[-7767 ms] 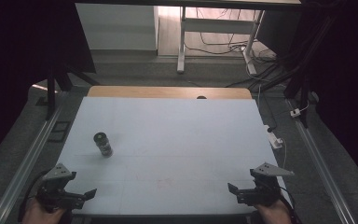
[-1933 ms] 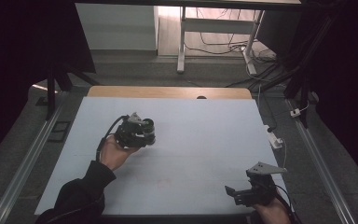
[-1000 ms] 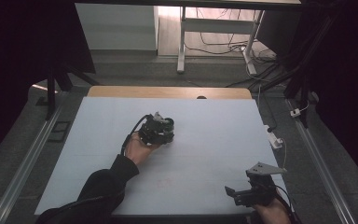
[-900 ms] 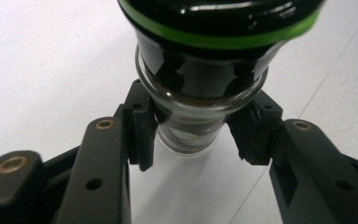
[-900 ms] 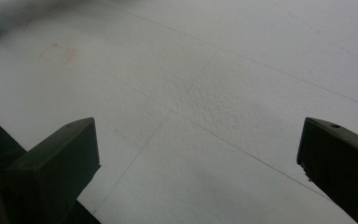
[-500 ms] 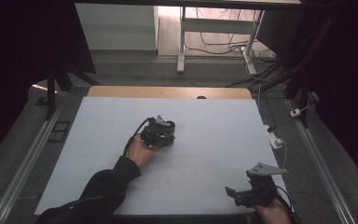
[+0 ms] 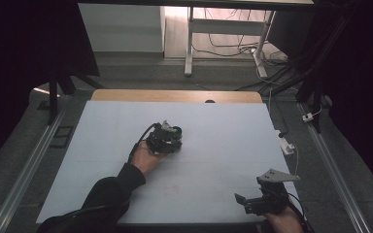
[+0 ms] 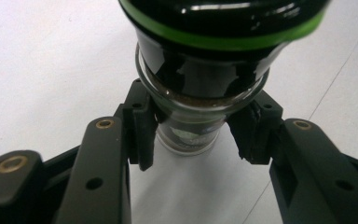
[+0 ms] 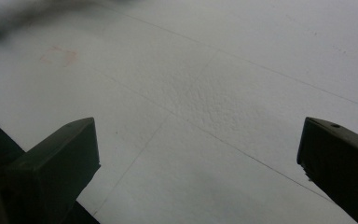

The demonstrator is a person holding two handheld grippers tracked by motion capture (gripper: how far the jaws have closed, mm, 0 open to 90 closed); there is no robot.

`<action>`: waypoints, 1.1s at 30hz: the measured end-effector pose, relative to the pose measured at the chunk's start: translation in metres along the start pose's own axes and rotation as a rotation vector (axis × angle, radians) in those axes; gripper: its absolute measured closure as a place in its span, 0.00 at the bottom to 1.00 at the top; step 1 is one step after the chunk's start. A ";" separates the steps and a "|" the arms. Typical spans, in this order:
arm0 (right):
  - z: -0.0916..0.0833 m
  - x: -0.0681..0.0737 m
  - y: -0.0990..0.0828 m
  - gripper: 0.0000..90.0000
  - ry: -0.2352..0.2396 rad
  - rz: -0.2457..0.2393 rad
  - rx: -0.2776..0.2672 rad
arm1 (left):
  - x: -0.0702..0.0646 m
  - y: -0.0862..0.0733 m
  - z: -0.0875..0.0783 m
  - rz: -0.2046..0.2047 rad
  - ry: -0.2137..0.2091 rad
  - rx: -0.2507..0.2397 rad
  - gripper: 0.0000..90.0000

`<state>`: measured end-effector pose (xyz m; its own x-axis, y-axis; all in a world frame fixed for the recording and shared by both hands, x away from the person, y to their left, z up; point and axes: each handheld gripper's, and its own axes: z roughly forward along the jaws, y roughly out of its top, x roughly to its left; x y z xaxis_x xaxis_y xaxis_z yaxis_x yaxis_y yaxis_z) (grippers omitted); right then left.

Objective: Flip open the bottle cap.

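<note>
White bench [image 7: 223, 160] | my left gripper [image 8: 198, 135] pinches jar [image 8: 191, 126] below its lid | glass: rigid, slippery, breakable | right gripper [image 9: 198, 154] spread, idle

Black two-jaw left gripper [image 8: 193, 135]: matte plastic arms with brass-coloured rivets, ribbed black pads [image 8: 142, 128]; black cable [image 7: 138, 143] trailing. Black right gripper [image 7: 252, 204] topped by a grey three-cornered plate [image 7: 278, 175]. Dark long sleeve [image 7: 102, 199] on the left arm.

I see a clear glass jar [image 8: 193, 116] with brown contents, a black lid and a bright green band around it. My grippers' pads [image 8: 142, 126] are black with brass screws. The table [image 7: 223, 126] is pale blue-white, faintly lined, with a tan wooden far edge.
</note>
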<state>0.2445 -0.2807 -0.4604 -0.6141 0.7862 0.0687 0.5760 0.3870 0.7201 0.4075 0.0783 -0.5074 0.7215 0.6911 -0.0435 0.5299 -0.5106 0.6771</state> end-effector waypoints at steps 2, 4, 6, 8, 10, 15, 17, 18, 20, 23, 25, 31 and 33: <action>-0.001 0.000 0.000 0.00 0.000 0.005 -0.006 | 0.000 0.000 0.000 -0.001 0.000 -0.003 0.60; -0.001 0.000 0.000 0.00 0.004 0.008 -0.010 | 0.000 0.000 0.000 -0.001 -0.001 -0.003 0.60; -0.002 0.000 0.001 0.00 0.016 0.011 -0.018 | 0.000 -0.001 0.000 0.001 -0.002 -0.004 0.60; -0.003 0.002 0.003 0.00 0.021 0.006 -0.024 | 0.000 -0.001 0.000 0.002 -0.002 -0.004 0.60; -0.003 0.004 0.006 0.00 0.033 0.002 -0.037 | 0.001 -0.001 0.000 0.004 -0.006 -0.003 0.60; -0.002 0.006 0.012 0.00 0.068 -0.009 -0.046 | 0.001 -0.001 0.000 0.007 -0.008 -0.005 0.60; 0.000 0.007 0.014 0.00 0.087 -0.014 -0.046 | 0.001 -0.001 0.000 0.008 -0.009 -0.007 0.60; 0.000 0.007 0.014 0.00 0.087 -0.014 -0.046 | 0.001 -0.001 0.000 0.007 -0.009 -0.008 0.60; 0.003 0.009 0.016 0.00 0.106 -0.020 -0.052 | 0.001 -0.002 0.000 0.008 -0.009 -0.010 0.60; 0.008 0.014 0.022 0.00 0.130 -0.039 -0.056 | 0.001 -0.002 0.001 0.008 -0.009 -0.012 0.60; 0.010 0.016 0.025 0.00 0.133 -0.048 -0.061 | 0.002 -0.002 0.001 0.008 -0.010 -0.012 0.60; 0.016 0.022 0.037 0.00 0.114 -0.069 -0.092 | 0.002 -0.002 0.001 0.009 -0.011 -0.011 0.60; 0.018 0.023 0.041 0.00 0.119 -0.075 -0.102 | 0.002 -0.002 0.001 0.010 -0.011 -0.010 0.60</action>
<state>0.2633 -0.2379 -0.4418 -0.7163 0.6920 0.0895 0.4721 0.3863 0.7924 0.4081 0.0800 -0.5092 0.7316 0.6803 -0.0449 0.5183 -0.5122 0.6848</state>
